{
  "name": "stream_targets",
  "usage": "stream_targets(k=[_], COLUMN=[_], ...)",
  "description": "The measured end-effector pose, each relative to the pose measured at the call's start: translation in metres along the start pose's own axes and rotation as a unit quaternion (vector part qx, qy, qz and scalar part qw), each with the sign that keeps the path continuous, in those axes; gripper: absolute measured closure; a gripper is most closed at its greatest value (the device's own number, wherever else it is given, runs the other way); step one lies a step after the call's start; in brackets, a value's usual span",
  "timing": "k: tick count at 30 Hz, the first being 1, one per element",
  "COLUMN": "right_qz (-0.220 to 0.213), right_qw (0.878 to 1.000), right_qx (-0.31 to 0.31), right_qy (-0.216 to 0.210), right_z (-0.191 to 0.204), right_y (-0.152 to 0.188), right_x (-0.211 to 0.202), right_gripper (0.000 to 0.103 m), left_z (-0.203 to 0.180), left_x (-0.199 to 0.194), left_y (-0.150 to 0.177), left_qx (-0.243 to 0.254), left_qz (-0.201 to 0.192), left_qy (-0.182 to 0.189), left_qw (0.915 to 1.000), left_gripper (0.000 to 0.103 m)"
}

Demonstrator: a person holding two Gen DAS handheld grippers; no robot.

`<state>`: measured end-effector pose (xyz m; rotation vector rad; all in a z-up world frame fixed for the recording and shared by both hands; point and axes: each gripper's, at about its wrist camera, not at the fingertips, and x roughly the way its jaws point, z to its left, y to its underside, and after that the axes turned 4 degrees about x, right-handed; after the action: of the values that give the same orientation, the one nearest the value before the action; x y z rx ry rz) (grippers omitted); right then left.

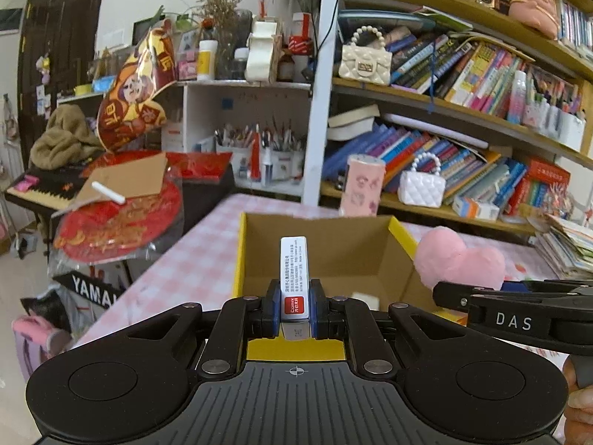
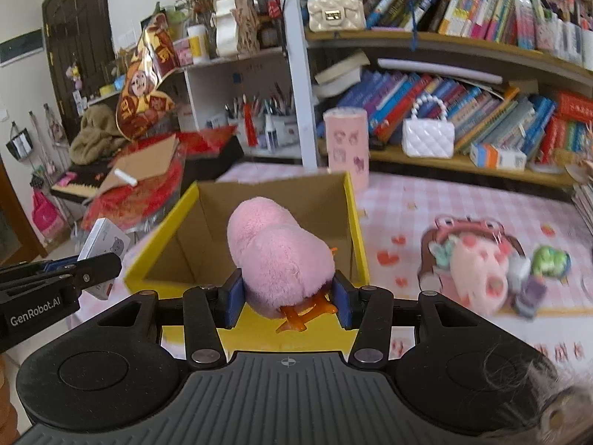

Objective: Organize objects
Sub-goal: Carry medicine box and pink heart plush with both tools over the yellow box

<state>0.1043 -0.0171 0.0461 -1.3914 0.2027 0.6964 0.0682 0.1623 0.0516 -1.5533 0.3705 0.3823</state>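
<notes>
— Checked tablecloth [image 2: 426,200], cluttered shelves; your left gripper [image 1: 294,306] clamps a small white box [image 1: 294,267] over the cardboard box [image 1: 398,231].

— Right gripper [image 2: 287,293] squeezes the pink plush [image 2: 278,252] there too (both crowding; you could collide).

A table with a pink checked cloth [image 2: 400,200] carries a yellow box [image 2: 355,222]. A pink cylinder [image 2: 346,146] and a plush backpack [image 2: 478,263] stand nearby.
</notes>
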Motion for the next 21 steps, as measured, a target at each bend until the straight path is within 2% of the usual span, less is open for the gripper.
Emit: stream_targets(k=[7, 21], right_qz=[0.008, 0.057], right_qw=[0.999, 0.996], right_qx=[-0.025, -0.042], right_qy=[-0.019, -0.051], right_z=[-0.004, -0.026], right_y=[-0.024, -0.048], right_x=[0.041, 0.124], right_gripper=[0.059, 0.059], left_z=[-0.008, -0.019], left_x=[0.04, 0.114], left_y=[-0.01, -0.012], left_qx=[0.008, 0.021], left_qz=[0.012, 0.09], left_qy=[-0.015, -0.04], left_qw=[0.9998, 0.995], left_gripper=[0.09, 0.09])
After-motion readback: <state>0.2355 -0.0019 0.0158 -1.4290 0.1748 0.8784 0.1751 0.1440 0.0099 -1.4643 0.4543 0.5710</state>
